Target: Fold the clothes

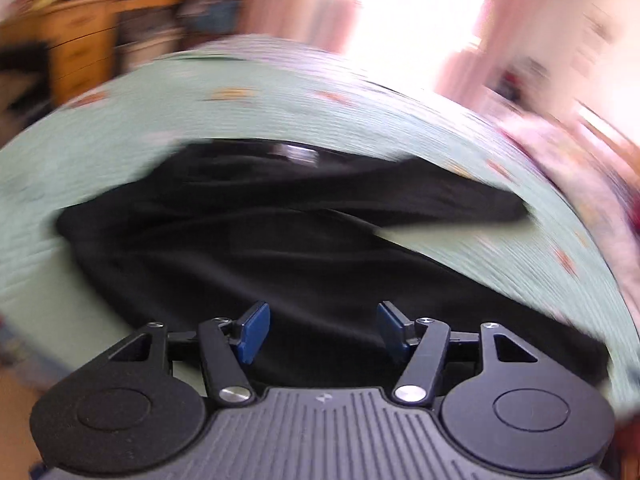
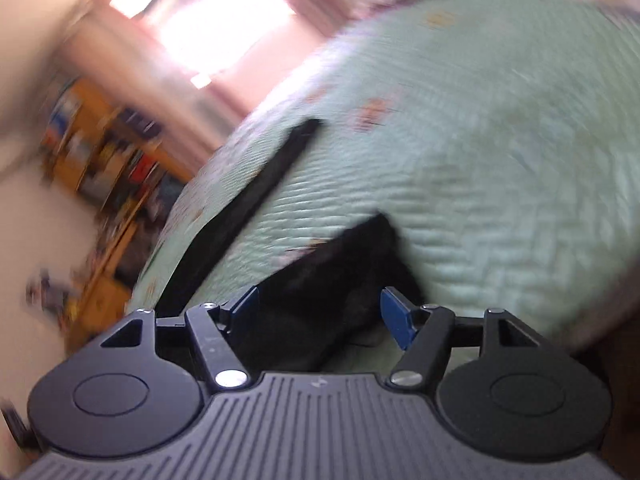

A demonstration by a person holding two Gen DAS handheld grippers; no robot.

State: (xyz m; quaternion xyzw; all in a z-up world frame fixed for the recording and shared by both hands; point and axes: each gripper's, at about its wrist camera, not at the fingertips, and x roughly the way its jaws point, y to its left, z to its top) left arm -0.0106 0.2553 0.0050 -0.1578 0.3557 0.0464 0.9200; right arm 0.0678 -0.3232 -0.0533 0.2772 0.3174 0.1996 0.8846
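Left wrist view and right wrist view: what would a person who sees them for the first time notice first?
First, the black garment, spread dark across the pale green quilted bedspread in the middle of the left wrist view. Next, the open left claw with blue pads, low in that view, with nothing pinched in it. In the right wrist view the open right claw frames a corner of the same garment, under a bright window at upper left.

Black gripper (image 1: 323, 330), blue pads (image 1: 254, 330), seemingly ribbed base

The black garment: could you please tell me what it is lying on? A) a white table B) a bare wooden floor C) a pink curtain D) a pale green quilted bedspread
D: the black garment lies spread on the pale green quilted bedspread, which shows around it in both views.
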